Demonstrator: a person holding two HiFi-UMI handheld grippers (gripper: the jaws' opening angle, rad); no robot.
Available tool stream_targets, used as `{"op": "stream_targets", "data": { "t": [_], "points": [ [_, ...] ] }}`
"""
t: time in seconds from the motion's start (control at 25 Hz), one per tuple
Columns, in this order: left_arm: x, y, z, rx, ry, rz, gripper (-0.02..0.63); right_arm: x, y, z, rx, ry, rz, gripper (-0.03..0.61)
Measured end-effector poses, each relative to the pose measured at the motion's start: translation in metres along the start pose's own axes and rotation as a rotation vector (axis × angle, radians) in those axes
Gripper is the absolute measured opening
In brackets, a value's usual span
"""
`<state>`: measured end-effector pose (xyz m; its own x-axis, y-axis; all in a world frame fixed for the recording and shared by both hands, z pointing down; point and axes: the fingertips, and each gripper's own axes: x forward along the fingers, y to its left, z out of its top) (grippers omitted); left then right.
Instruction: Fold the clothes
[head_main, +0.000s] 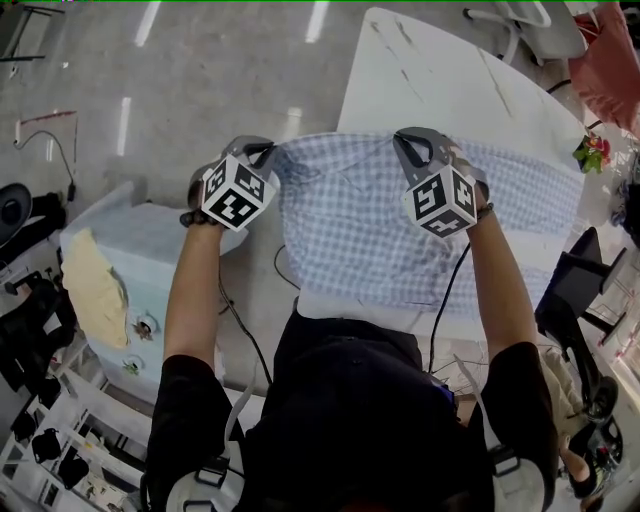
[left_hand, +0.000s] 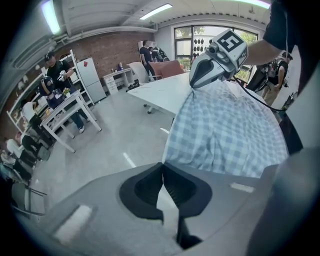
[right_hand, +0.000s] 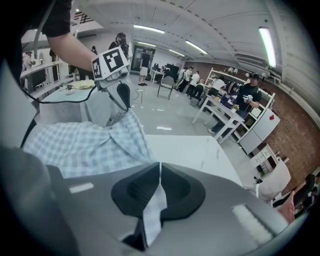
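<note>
The shirt (head_main: 350, 235) is being spread out, one edge pinched tight in the left gripper (head_main: 262, 152) and the right gripper (head_main: 415, 142) — next, it probably needs to be laid flat on the table (head_main: 430, 70).

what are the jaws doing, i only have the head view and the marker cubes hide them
Observer: Left gripper view: the left gripper is shut on the checked shirt, a pale strip pinched between its pads.
Operator: and the right one
Observer: Right gripper view: the right gripper is shut on the shirt's edge too, cloth hanging through the jaws.
Operator: who's around
Observer: Several people stand beyond the white table, seen from the right gripper.
</note>
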<state>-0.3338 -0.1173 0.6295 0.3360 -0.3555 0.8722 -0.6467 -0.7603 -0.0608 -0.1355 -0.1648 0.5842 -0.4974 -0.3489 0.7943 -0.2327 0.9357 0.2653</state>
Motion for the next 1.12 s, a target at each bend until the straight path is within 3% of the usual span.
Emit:
{"op": "stream_targets", "data": {
  "t": [0.08,0.16,0.24,0.28,0.48,0.8,1.0,1.12],
  "points": [
    [0.001,0.006,0.001,0.001,0.019,0.020,0.009,0.002,-0.001,0.001,0.006,0.011,0.019,0.013],
    [0.002,0.014,-0.001,-0.040,0.034,0.045,0.008,0.002,0.011,-0.001,0.014,0.039,0.114,0.022],
    [0.004,0.020,-0.004,-0.087,0.039,0.062,0.009,0.001,0.026,-0.002,0.007,0.064,0.201,0.094],
    [0.005,0.023,-0.006,-0.096,0.043,0.066,0.009,0.002,0.028,-0.002,-0.005,0.065,0.206,0.100],
    [0.009,0.029,-0.007,-0.086,0.051,0.075,0.009,0.006,0.004,-0.005,0.011,0.051,0.086,0.090],
    [0.005,0.029,-0.003,-0.048,0.062,0.085,0.009,0.025,-0.002,-0.013,0.048,0.097,0.128,0.089],
    [0.004,0.030,-0.002,-0.046,0.059,0.085,0.009,0.031,-0.001,-0.017,0.085,0.112,0.206,0.067],
    [0.007,0.031,0.000,-0.042,0.056,0.090,0.009,0.032,-0.015,-0.013,0.086,0.085,0.144,0.013]
  ]
}}
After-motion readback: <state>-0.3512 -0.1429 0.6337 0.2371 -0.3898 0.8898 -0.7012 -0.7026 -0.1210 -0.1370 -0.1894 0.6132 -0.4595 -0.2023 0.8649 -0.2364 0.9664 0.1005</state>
